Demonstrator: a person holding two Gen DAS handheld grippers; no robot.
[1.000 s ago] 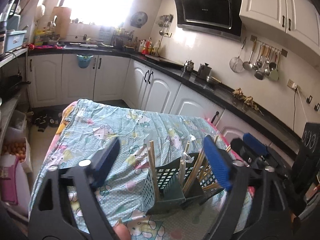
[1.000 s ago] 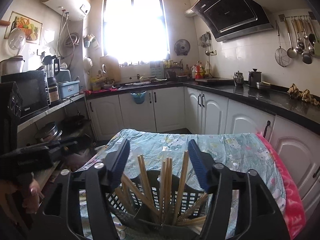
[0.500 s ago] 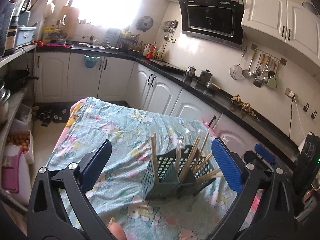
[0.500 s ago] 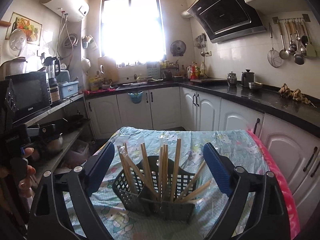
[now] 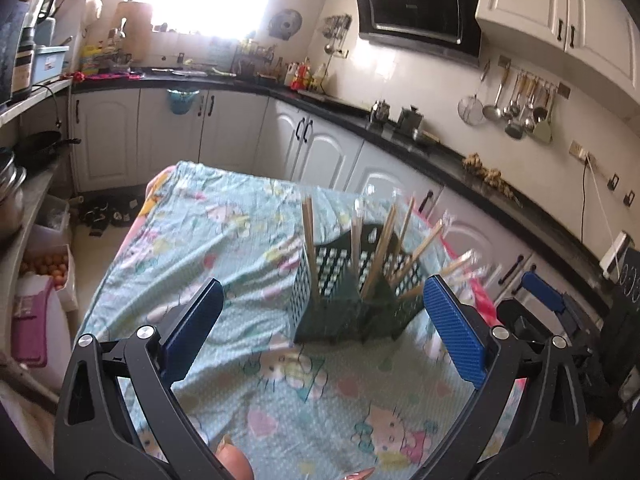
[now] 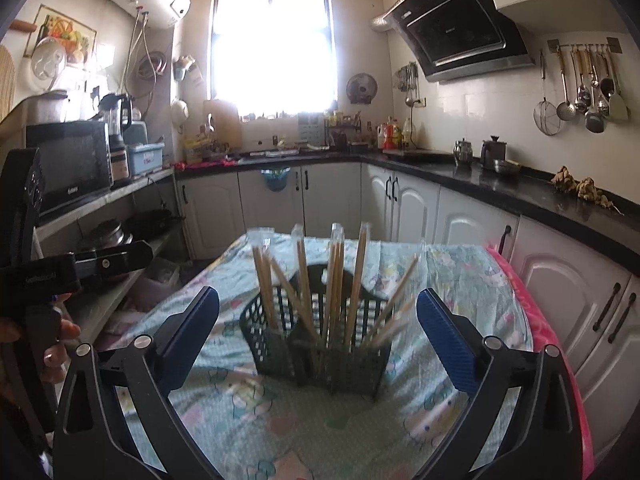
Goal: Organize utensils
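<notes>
A dark green perforated utensil basket (image 5: 352, 292) stands on the table and holds several wooden chopsticks (image 5: 380, 256) leaning at different angles. It also shows in the right wrist view (image 6: 320, 344) with the chopsticks (image 6: 332, 280) upright in it. My left gripper (image 5: 320, 328) is open and empty, held back from the basket. My right gripper (image 6: 318, 332) is open and empty, also back from the basket. The right gripper shows at the right of the left wrist view (image 5: 544, 292), and the left gripper at the left of the right wrist view (image 6: 80, 268).
The table wears a light blue cartoon-print cloth (image 5: 208, 248) with a pink edge (image 6: 532, 312). White cabinets under a black counter (image 6: 500, 188) run behind and to the right. Shelves with a microwave (image 6: 68, 164) and pots stand on the left.
Both grippers have opened wide and pulled back from the basket, which now stands free on the table with the chopsticks in it.
</notes>
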